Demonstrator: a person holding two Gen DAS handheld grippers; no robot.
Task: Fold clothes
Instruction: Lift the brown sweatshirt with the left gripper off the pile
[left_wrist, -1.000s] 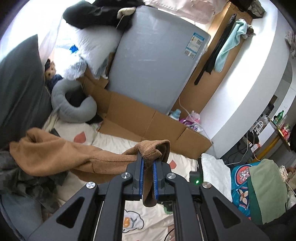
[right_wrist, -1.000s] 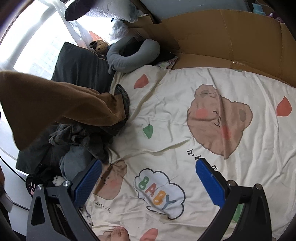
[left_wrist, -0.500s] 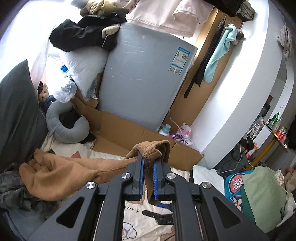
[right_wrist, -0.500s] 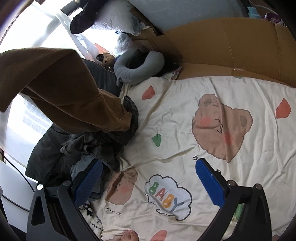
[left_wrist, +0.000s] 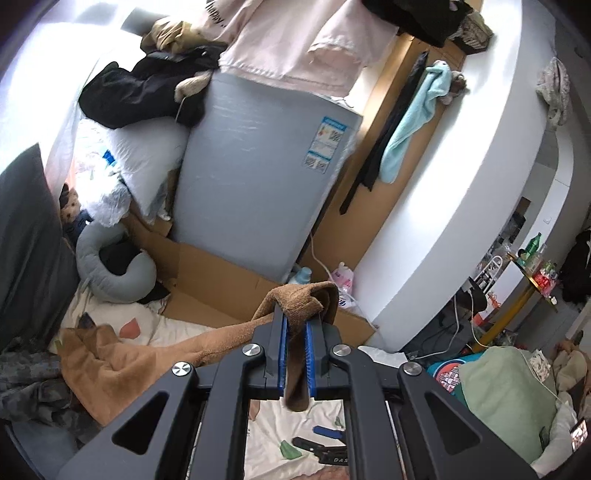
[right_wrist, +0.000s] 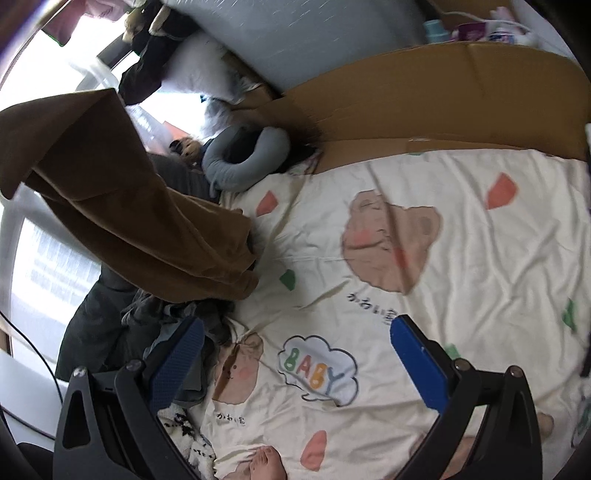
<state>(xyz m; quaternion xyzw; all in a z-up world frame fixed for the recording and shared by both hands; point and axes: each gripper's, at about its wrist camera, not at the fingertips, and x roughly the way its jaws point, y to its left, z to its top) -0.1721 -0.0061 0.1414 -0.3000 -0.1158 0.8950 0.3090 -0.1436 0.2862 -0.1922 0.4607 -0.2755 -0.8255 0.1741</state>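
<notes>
- Brown fleece, the garment (left_wrist: 122, 363) in hand, is pinched by one edge between the closed jaws of the left gripper (left_wrist: 295, 356); a short tail hangs below the pads and the rest trails down and left to the bed.
- Seen from the right wrist, the same garment (right_wrist: 147, 221) hangs as a long drape at the left, its lower end over a heap of dark clothes (right_wrist: 177, 314) at the edge of the bed.
- Jaws of the right gripper (right_wrist: 295, 362) stand wide open with nothing between them, above the bedsheet (right_wrist: 461, 295) printed with bears and the word BABY.
- Judged from this, the step is to lift the garment clear of the heap and spread it on the open sheet.
- To do it well, the left gripper should keep its pinch firm, since only a narrow edge is caught, and the garment should be raised until its lower end hangs free of the dark clothes so none are dragged along.
- The right gripper would best take a second edge or corner, well apart from the first, so that the cloth opens flat rather than bunching.
- Flattened cardboard (right_wrist: 443, 96) lines the far side of the bed; it is no box and holds nothing.
- No basket or bin shows; a grey neck pillow (right_wrist: 243, 162) lies near the bed's far corner.
</notes>
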